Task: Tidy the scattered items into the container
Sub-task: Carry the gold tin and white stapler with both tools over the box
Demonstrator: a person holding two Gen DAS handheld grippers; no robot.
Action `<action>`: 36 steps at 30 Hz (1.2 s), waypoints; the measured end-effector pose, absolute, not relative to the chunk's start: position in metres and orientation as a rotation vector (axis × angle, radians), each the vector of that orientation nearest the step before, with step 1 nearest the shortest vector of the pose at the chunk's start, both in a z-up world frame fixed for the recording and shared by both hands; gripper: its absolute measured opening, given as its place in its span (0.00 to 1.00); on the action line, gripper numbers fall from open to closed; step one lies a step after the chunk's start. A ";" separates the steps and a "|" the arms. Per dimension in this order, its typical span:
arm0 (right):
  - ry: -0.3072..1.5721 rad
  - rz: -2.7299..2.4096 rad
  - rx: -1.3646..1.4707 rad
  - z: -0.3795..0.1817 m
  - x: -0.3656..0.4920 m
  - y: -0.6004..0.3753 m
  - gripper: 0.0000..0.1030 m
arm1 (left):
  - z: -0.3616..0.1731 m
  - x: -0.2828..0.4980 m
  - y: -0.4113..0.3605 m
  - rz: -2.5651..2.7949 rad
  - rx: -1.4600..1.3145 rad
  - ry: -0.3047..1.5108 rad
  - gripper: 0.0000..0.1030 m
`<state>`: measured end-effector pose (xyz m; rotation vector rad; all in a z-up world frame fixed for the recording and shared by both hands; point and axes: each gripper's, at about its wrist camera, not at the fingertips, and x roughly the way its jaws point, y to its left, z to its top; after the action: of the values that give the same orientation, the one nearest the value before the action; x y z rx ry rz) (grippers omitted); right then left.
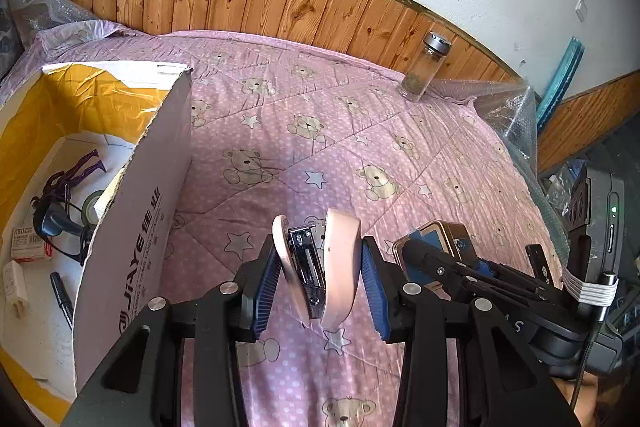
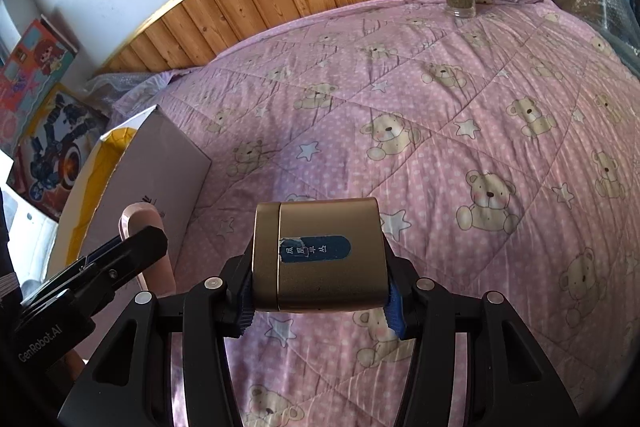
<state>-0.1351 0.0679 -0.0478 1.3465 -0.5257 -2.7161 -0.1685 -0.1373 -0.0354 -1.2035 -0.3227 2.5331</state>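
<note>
Cardboard box point(image 1: 132, 227) printed "JIAYE", left hand-held gripper point(image 1: 318, 275) pinching pink stapler point(image 1: 320, 267), right point(image 2: 320, 291) pinching gold tin point(image 2: 320, 255).

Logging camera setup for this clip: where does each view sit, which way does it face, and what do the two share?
Left wrist: rides the left hand-held gripper, looking along its fingers over the pink quilt toward the wood headboard; it grips a pink stapler, the cardboard box is at left, and the right hand-held gripper shows at right.
Right wrist: rides the right hand-held gripper, clamped on a gold tin, facing the same way.
Shared: quilt, box, glass jar, stapler, tin.
</note>
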 end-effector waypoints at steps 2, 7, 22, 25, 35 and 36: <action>-0.516 -2.713 1.343 -0.045 -0.126 0.063 0.52 | -0.032 -0.160 -0.141 2.531 -1.197 -0.321 0.40; -0.490 -2.707 1.335 -0.037 -0.106 0.052 0.52 | -0.024 -0.137 -0.148 2.531 -1.179 -0.322 0.40; -0.348 -2.664 1.254 0.003 -0.063 -0.003 0.52 | 0.011 -0.086 -0.182 2.544 -1.065 -0.383 0.40; -0.319 -2.657 1.228 0.013 -0.057 -0.016 0.52 | 0.018 -0.077 -0.192 2.556 -1.040 -0.403 0.40; -0.223 -2.623 1.145 0.044 -0.043 -0.058 0.52 | 0.038 -0.052 -0.233 2.598 -0.968 -0.465 0.40; -0.213 -2.618 1.139 0.046 -0.043 -0.062 0.52 | 0.039 -0.051 -0.237 2.601 -0.963 -0.472 0.40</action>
<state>-0.0426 -0.0618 0.0463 1.1391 -0.2132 -2.6177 -0.0509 -0.2373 0.0392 -0.9634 -0.4721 2.6010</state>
